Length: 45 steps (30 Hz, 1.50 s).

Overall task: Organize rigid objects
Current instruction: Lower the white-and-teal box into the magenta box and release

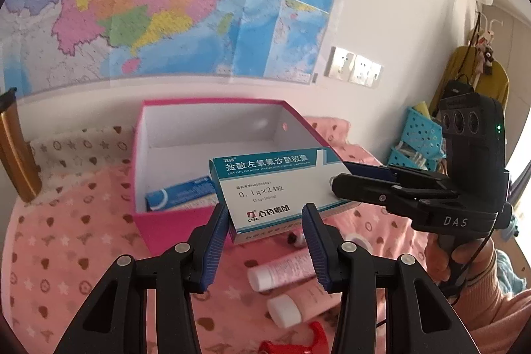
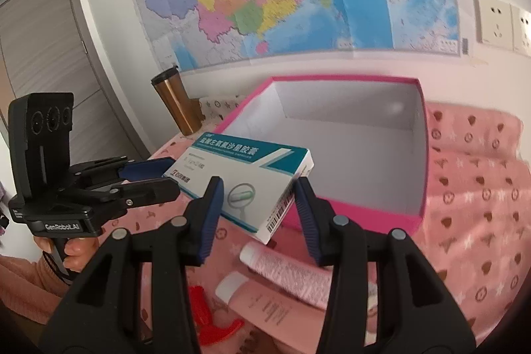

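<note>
Both claws, left (image 1: 265, 221) and right (image 2: 257, 198), seemingly clamped.

We see soft, even daylight, brightest at the left view's right edge; fisheye bending, dark corners, slight blur throughout.

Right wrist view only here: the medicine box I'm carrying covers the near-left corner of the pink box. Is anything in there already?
Observer: Yes. A blue carton lies on the floor of the pink box, against its near wall.
Operator: Anything below the medicine box besides the pink tubes?
Observer: A small dark-capped item lies on the blanket, just past the medicine box's lower edge. It is too small to identify.
Operator: What's off past the blanket's right side?
Observer: A blue perforated basket stands there.
</note>
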Tool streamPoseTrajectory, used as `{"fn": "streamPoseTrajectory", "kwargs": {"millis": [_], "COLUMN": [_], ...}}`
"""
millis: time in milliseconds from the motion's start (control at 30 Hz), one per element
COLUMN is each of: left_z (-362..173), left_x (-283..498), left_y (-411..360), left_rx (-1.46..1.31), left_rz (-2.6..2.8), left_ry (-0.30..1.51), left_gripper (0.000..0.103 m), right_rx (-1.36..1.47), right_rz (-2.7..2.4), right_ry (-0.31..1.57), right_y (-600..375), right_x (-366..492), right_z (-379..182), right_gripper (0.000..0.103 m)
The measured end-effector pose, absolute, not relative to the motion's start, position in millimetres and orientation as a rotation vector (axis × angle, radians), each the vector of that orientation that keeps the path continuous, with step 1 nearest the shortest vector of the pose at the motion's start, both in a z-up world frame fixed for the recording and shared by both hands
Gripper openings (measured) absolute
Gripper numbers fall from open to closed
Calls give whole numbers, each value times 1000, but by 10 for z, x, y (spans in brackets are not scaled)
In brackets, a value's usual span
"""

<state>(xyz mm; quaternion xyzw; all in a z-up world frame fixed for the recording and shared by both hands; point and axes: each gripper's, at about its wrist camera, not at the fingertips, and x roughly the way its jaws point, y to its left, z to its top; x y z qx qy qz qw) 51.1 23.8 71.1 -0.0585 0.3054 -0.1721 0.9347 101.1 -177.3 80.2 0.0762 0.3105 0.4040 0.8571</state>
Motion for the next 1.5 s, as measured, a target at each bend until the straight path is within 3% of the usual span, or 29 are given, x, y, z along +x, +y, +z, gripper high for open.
{"fn": "streamPoseTrajectory", "kwargs": {"millis": [800,1500], "left_z": [651,262], "left_x": [1063,1460], "left_y": [566,629], "left_rx": [-107,-62], "left_rz": [-242,-148], "left_ry": [660,763], "left_gripper": [45,45], "right_rx": [175,183], "right_rz": [868,855], "right_ry": [683,861], "right_y": [-1328,-1011], "right_x": [1700,2149], "right_z": [817,263], "right_gripper": [47,47]}}
